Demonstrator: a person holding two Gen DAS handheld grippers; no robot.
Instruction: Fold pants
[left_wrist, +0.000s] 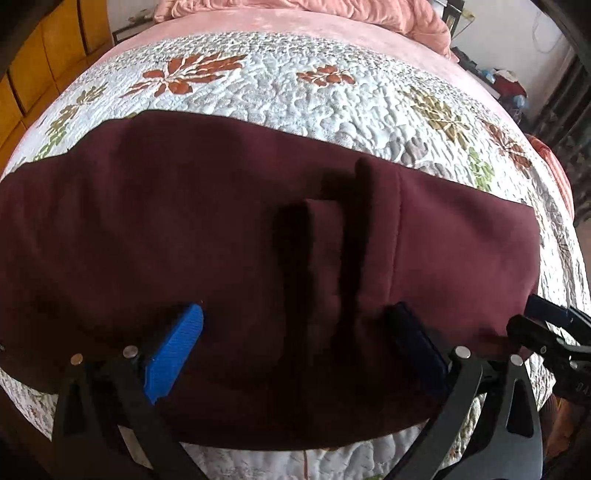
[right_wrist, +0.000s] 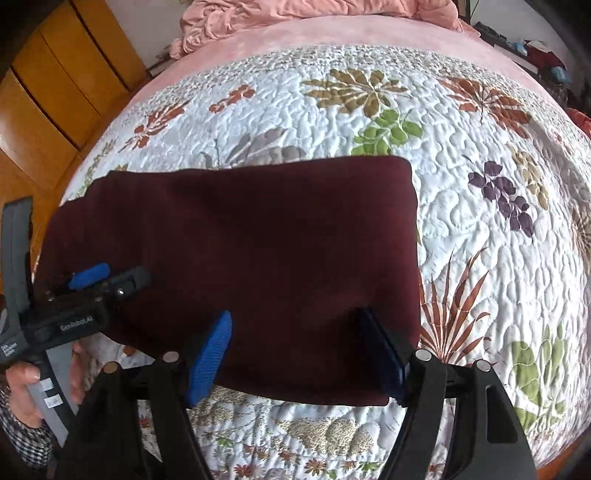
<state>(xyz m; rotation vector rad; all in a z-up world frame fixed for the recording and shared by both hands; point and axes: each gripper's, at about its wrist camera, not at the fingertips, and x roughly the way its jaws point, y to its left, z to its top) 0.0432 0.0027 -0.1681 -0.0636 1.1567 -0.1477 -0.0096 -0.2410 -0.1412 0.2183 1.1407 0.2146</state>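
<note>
Two grippers w/ blue ribbed pads hang over a bed, both angled steeply down. Right gripper (right_wrist: 299, 354): jaws stand wide apart, nothing pinched; the near right corner of the dark maroon folded fabric pants (right_wrist: 236, 236) lies under and between its fingers (right_wrist: 210, 354), pads not pressing the cloth. Pants stretch ahead and to the left of it as a flat folded slab, right edge a neat straight fold just past the right finger. Left gripper (left_wrist: 295, 354): also spread wide, empty, pads over the near part of the pants, which fill most of the view ahead of it; dark finger shadows fall on the cloth between the jaws, and a stitched seam runs just beyond the right pad. In the right wrist view the left gripper shows off to the left, gripped by a hand (right_wrist: 22, 384) w/ a checked sleeve. Under the pants: white quilted bedspread w/ leaf and flower print (right_wrist: 480, 236), visible on all sides. Beyond that, pink plush blanket (right_wrist: 332, 33), then a bunched pink duvet (right_wrist: 258, 11) at the far end. Far left: yellow-orange wooden cabinet (right_wrist: 48, 85).
</note>
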